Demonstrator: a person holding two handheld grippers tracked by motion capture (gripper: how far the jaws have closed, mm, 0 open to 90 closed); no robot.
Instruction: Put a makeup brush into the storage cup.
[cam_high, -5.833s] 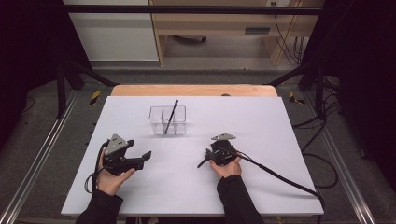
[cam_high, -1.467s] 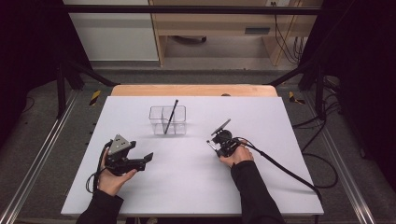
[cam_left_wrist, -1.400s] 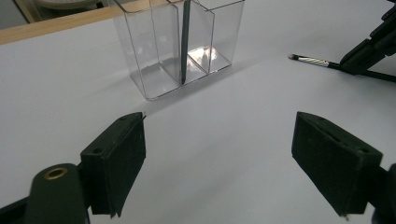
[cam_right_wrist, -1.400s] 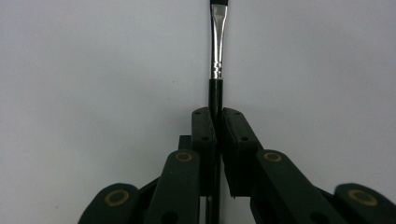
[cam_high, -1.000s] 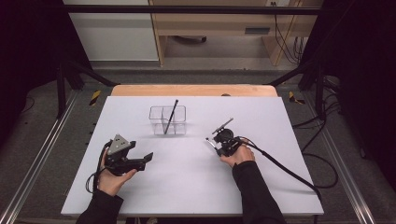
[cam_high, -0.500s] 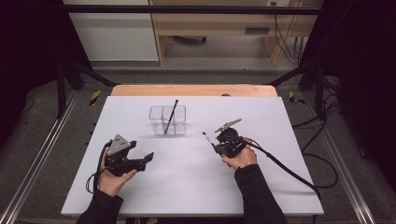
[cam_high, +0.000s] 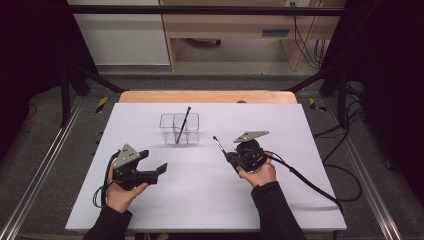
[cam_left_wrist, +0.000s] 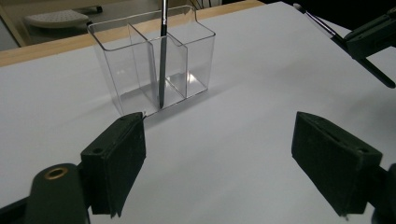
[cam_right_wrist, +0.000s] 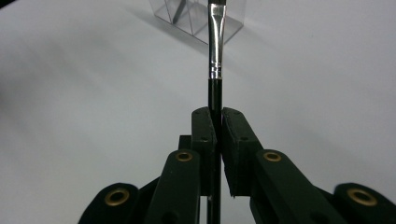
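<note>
- The thin brush (cam_right_wrist: 215, 46) is pinched in the right gripper (cam_high: 231, 158). Its jaws are closed all the way onto the black handle, with the metal ferrule and bristle tip poking out ahead toward the clear organizer (cam_high: 179, 128).
- In the high view the brush sits just right of the organizer and a bit nearer the person, tip angled up and toward it, clear of the white surface (cam_high: 280, 125).
- The organizer is a divided clear box, and one dark brush (cam_left_wrist: 162, 56) is already leaning in a middle slot.
- My guess is this one goes in next to it.
- What could go wrong: the box looks light, so catching a wall or divider with the tip on the way in could shove or tip it, and knock the leaning brush over too.
- The grip is on a skinny round handle, so the brush could swivel in the pads if it bumps anything.
- The left gripper (cam_left_wrist: 219, 163) is left of the organizer and nearer the person, jaws spread wide with nothing in them, well out of the way.
- Plenty of bare surface all round the organizer. The wooden back edge (cam_high: 210, 96) is just behind it, so there's less room that side.
</note>
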